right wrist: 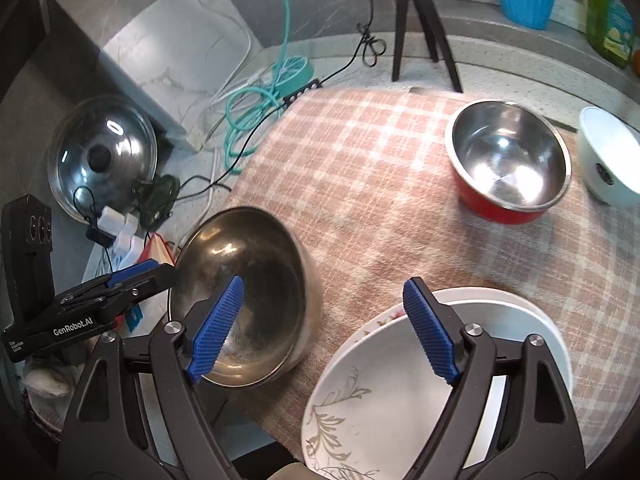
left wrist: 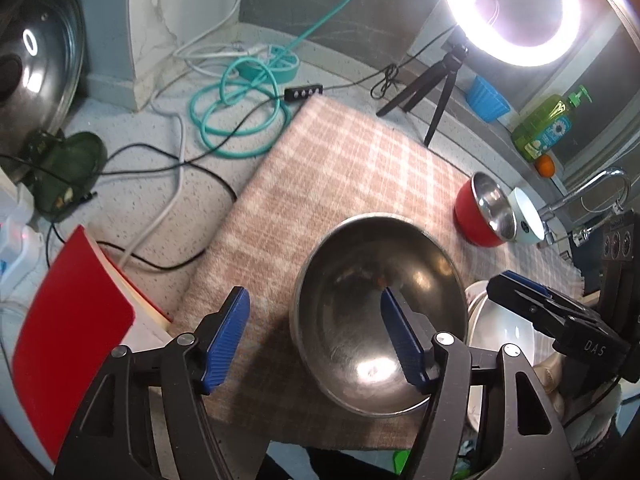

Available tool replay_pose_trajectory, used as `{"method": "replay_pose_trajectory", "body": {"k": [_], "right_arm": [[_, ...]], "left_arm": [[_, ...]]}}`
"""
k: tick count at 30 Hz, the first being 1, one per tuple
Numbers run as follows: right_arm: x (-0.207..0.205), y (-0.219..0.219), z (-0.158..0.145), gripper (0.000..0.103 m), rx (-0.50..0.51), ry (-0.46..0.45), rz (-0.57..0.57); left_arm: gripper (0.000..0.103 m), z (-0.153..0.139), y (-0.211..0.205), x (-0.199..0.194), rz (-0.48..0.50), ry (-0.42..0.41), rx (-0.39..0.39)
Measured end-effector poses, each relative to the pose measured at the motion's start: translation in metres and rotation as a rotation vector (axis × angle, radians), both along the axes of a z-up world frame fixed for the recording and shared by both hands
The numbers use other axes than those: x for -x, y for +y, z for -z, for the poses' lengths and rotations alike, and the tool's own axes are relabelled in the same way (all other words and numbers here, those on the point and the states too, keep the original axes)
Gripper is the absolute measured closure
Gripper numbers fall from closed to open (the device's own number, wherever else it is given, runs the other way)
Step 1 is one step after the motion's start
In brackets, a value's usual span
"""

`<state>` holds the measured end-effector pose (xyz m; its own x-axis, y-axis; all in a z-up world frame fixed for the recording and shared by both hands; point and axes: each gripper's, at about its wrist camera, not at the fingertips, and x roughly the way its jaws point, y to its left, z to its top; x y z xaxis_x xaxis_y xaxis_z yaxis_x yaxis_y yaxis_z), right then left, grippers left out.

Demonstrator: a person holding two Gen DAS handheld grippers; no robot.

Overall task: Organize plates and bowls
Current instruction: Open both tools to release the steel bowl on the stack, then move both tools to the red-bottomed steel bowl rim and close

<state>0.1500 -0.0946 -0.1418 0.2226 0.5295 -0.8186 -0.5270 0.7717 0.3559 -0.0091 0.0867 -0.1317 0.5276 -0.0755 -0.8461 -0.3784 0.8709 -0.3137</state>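
Both grippers stand spread wide, holding nothing. Left gripper [left wrist: 314,336] hangs over the near rim of a steel bowl [left wrist: 376,316]: its right blue ribbed finger [left wrist: 402,340] sits in front of the bowl's hollow, its left finger over bare cloth [left wrist: 340,160], so the bowl's left wall lies between the two. I cannot tell whether either finger touches the metal. The bowl is round, deep, dull grey with scuffs and one bright glint, and it looks tipped.

Right gripper [right wrist: 326,328] straddles a gap: its left finger [right wrist: 216,328] is over the steel bowl's [right wrist: 248,280] inside, its right finger over a white plate [right wrist: 384,392] with a brown leaf print. That plate rests tilted in a plain white dish [right wrist: 540,320], just right of the steel bowl at the cloth's near edge.

Further ahead and to the right stands a red bowl [right wrist: 504,168] with a shiny steel lining, and just beside it a white bowl [right wrist: 608,156]. All rest on the pink checked woven cloth.

Left of the cloth, on the speckled counter [left wrist: 132,200], lie a coiled teal cable [left wrist: 240,116], black and white cords, a red book [left wrist: 68,312] and a glass pan lid [right wrist: 100,156] leaning on the wall. Beyond the cloth stands a black tripod [left wrist: 432,88] with a lit ring lamp [left wrist: 516,8], then a blue fluted cup [left wrist: 488,100] and a green soap bottle [left wrist: 548,124].
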Motion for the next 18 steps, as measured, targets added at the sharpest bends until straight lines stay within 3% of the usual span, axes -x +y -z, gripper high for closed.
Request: {"method": "replay_pose_trajectory", "body": {"k": [8, 18], "right_arm": [[-0.009, -0.041, -0.018, 0.016, 0.0, -0.038, 0.078], [-0.053, -0.12, -0.036, 0.014, -0.036, -0.057, 0.288]], "left_arm": [[0.033, -0.015, -0.008, -0.017, 0.034, -0.023, -0.015], [0.033, -0.031, -0.039, -0.062, 0.132, -0.074, -0.012]]}}
